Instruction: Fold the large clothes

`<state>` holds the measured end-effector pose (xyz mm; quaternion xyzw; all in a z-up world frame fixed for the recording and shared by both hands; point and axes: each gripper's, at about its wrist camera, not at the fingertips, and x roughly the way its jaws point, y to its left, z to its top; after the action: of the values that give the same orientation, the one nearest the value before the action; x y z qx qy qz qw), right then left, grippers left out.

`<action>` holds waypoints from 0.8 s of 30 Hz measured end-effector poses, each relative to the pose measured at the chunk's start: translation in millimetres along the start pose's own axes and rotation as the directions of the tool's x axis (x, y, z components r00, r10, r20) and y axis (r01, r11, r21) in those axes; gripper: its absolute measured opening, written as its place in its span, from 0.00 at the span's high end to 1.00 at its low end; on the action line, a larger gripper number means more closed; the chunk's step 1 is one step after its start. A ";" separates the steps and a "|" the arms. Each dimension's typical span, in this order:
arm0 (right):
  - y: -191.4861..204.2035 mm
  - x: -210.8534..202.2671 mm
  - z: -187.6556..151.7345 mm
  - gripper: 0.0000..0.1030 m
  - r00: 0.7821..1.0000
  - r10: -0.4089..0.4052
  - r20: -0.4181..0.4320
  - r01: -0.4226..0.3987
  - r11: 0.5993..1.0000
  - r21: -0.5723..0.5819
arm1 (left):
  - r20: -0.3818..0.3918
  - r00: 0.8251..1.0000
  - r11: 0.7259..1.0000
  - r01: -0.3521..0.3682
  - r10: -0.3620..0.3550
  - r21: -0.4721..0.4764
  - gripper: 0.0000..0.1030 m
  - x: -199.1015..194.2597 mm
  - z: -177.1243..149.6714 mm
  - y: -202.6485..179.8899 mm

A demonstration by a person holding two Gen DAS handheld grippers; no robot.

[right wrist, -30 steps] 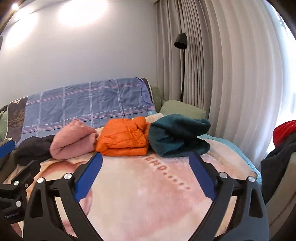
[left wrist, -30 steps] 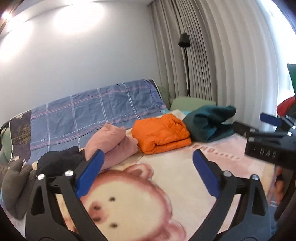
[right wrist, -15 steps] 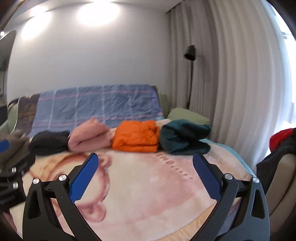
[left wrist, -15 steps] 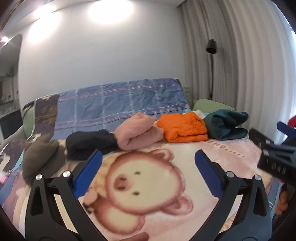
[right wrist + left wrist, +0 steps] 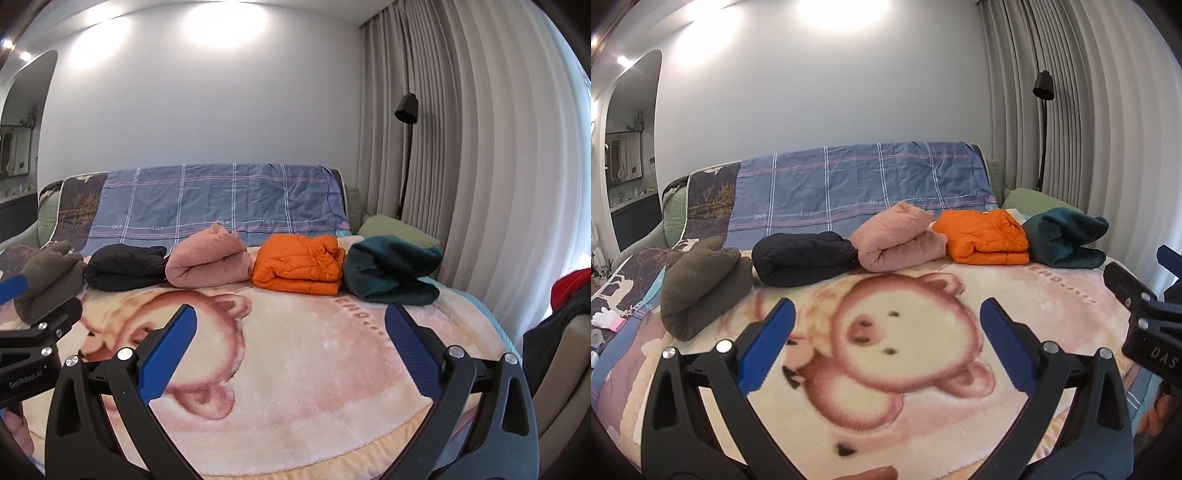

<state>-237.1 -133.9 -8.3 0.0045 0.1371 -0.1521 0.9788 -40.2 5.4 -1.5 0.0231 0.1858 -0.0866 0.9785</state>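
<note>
Several folded garments lie in a row across the far side of the bed: a brown fleece [image 5: 701, 280], a black jacket [image 5: 803, 258], a pink one [image 5: 899, 242], an orange puffer [image 5: 984, 236] and a teal fleece [image 5: 1065, 238]. In the right wrist view they are the brown fleece [image 5: 51, 280], black [image 5: 125, 266], pink [image 5: 208, 258], orange [image 5: 299, 266] and teal [image 5: 391, 269]. My left gripper [image 5: 886, 321] is open and empty above the bear blanket [image 5: 879, 354]. My right gripper [image 5: 290, 328] is open and empty above the blanket [image 5: 314, 354].
A blue plaid sheet [image 5: 857, 188] covers the headboard. A green pillow [image 5: 399, 230], a black floor lamp [image 5: 406, 147] and curtains [image 5: 480, 166] stand at the right. Dark and red clothes [image 5: 569, 299] hang on a chair at the right edge. An arched doorway [image 5: 628, 147] is at the left.
Both grippers have swung left and pulled back, so the black and brown garments at the left end now show. Both stay open and empty.
</note>
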 end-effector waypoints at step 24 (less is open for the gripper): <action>9.4 7.5 -5.9 0.01 0.996 0.041 -0.083 -0.039 0.999 0.027 | -0.067 0.998 0.998 -0.023 0.018 -0.063 0.02 -1.5 -10.7 21.7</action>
<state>-228.9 -126.9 -16.3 0.0262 0.1760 -0.1337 0.9749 -41.6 27.8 -10.6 -0.0033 0.2205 -0.0697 0.9729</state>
